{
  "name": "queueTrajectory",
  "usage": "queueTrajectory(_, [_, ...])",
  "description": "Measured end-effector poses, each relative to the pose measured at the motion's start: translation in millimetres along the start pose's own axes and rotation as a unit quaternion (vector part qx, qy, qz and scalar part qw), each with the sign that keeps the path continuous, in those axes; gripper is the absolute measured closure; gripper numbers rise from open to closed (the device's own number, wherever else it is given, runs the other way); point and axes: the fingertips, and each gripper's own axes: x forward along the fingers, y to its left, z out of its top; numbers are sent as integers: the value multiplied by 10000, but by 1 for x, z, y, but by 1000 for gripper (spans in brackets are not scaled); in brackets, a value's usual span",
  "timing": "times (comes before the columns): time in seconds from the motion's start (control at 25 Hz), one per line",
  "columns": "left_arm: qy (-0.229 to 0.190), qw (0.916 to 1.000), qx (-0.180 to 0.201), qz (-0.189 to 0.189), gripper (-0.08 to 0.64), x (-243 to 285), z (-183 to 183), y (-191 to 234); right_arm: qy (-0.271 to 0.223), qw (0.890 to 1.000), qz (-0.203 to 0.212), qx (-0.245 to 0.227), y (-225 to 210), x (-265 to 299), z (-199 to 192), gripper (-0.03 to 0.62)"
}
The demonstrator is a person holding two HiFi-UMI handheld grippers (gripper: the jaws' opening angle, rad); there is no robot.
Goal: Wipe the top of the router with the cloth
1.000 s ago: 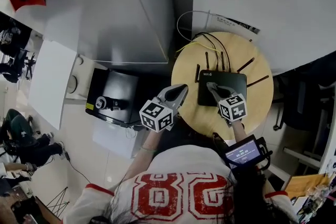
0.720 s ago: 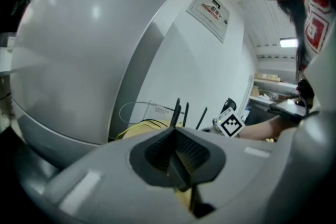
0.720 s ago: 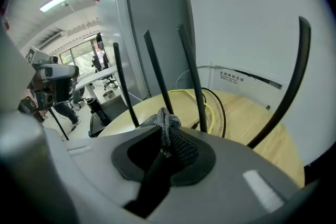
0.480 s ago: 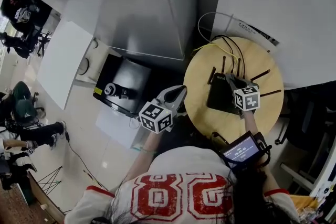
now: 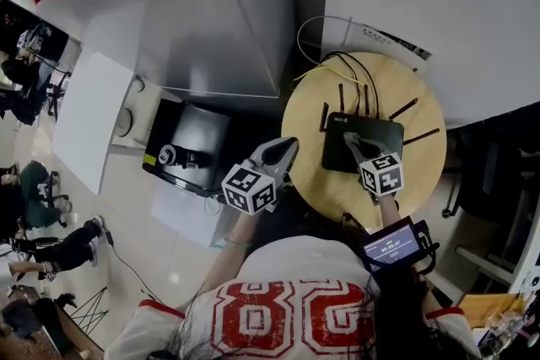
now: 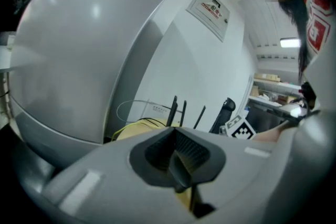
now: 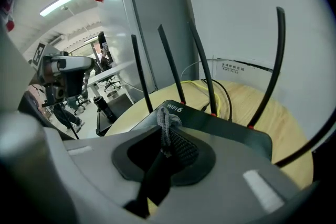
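Router (image 5: 375, 135), black with upright antennas (image 7: 202, 65), sits on the round wooden table (image 5: 422, 173), toward its wall side. My right gripper (image 5: 353, 143) is over the router's top. Only the right gripper view shows the grey cloth (image 7: 167, 126) pinched between its jaws, over the lid beside the "WIFI6" print. My left gripper (image 5: 289, 149) hangs off the table's left edge. Its own view shows the jaws pressed together on nothing.

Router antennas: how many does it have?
5. In the right gripper view, three antennas stand at the router's back left, one curves up at right, and one leans low at far right. Cables might hide another.
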Motion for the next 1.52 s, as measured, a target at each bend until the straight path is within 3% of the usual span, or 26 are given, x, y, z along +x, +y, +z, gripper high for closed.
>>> queueTrajectory(0.52, [394, 9957, 114, -836, 560, 39, -13, -43, -16, 9990, 136, 420, 50, -33, -47, 549])
queueTrajectory(0.72, [430, 9944, 140, -955, 560, 45, -16, -51, -29, 9985, 104, 528, 51, -38, -53, 549])
queueTrajectory(0.96, [396, 9958, 134, -810, 560, 42, -13, -47, -133, 9989, -76, 449, 18, -37, -36, 549])
queueTrajectory(1.28, [280, 9990, 78, -327, 560, 24, -9, -25, -23, 9994, -347, -32, -55, -19, 3, 549])
queueTrajectory(1.52, [164, 9998, 30, 52, 560, 7, -5, -8, -38, 9986, -519, -36, -84, -6, 22, 549])
